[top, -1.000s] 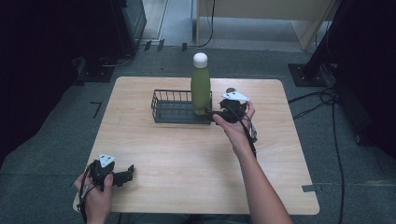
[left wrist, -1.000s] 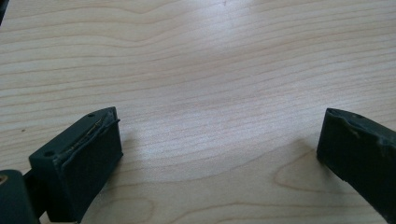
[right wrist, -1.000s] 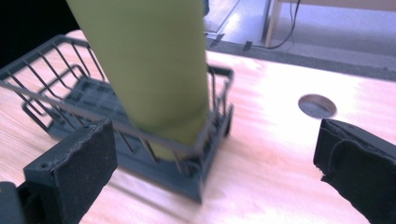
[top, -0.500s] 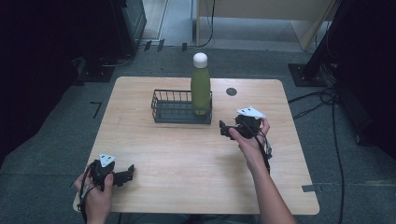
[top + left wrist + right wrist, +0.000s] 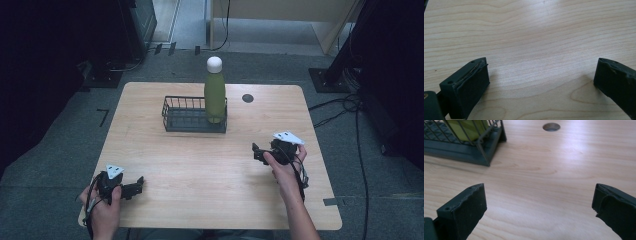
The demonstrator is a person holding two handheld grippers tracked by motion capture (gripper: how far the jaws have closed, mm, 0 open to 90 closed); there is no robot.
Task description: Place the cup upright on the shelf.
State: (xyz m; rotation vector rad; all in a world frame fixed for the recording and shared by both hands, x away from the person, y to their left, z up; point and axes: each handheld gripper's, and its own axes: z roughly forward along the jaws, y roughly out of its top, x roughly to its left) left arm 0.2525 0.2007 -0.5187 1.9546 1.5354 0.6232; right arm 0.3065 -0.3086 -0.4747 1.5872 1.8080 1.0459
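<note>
Now, step: bottle [image 5: 215, 95] set, retreat looks underway.
Bottle: upright inside wire basket [image 5: 186, 119], at basket's right end.
Right hand-held gripper [image 5: 258, 153]: front-right of basket, well apart, jaws wide, nothing held.
Left hand-held gripper [image 5: 138, 185]: front-left of basket, far off, jaws wide, nothing held.
Tip: pull back low and straight over table [image 5: 210, 165], clear of basket.

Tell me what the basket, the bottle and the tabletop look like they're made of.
Basket: thin dark wire, probably coated metal, judging by its open grid walls and matte look. Bottle: matte green body with a white cap; could be painted metal or plastic, the look leaves it open. Table: pale wood grain with a smooth sheen, possibly laminate or veneer.
</note>
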